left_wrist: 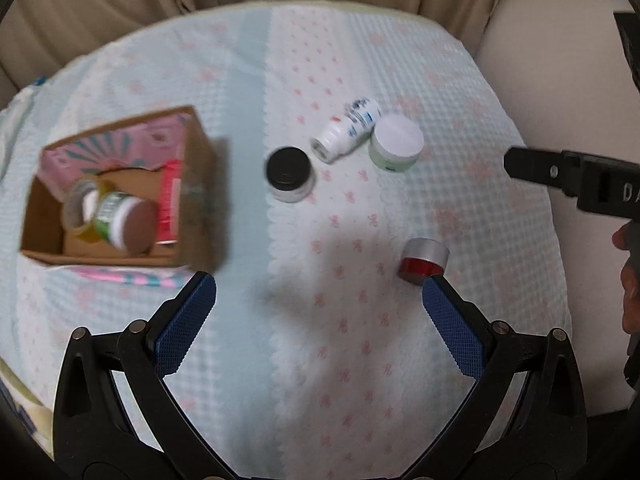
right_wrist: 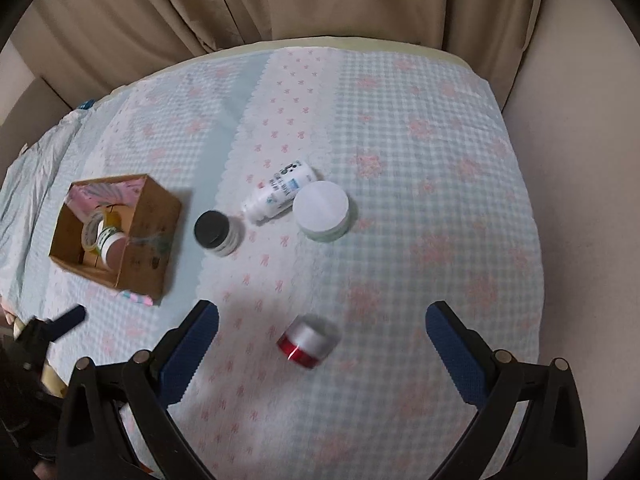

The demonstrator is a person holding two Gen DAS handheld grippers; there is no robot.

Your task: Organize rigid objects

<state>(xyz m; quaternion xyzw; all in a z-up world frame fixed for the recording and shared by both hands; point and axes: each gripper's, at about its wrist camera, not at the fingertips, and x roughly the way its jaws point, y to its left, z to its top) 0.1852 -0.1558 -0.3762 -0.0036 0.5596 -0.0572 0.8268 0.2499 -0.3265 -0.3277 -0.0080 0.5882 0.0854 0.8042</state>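
Observation:
A cardboard box [left_wrist: 196,200] [right_wrist: 150,232] stands on the left of the bed and holds a tape roll [left_wrist: 80,204], a green-labelled jar [left_wrist: 120,220] and a pink-red pack [left_wrist: 170,200]. Loose on the cover lie a black-lidded jar [left_wrist: 289,174] [right_wrist: 216,232], a white bottle on its side [left_wrist: 348,128] [right_wrist: 280,196], a white-lidded pale green jar [left_wrist: 396,142] [right_wrist: 324,210] and a red jar with a silver lid [left_wrist: 423,260] [right_wrist: 308,342]. My left gripper [left_wrist: 318,292] is open and empty above the cover. My right gripper [right_wrist: 322,320] is open, hovering over the red jar.
The bed has a light blue and pink patterned cover [left_wrist: 340,340] [right_wrist: 400,160]. Beige curtains [right_wrist: 280,0] hang behind it. A pale wall [right_wrist: 580,160] borders the right side. The right gripper's finger [left_wrist: 532,166] shows at the right in the left wrist view.

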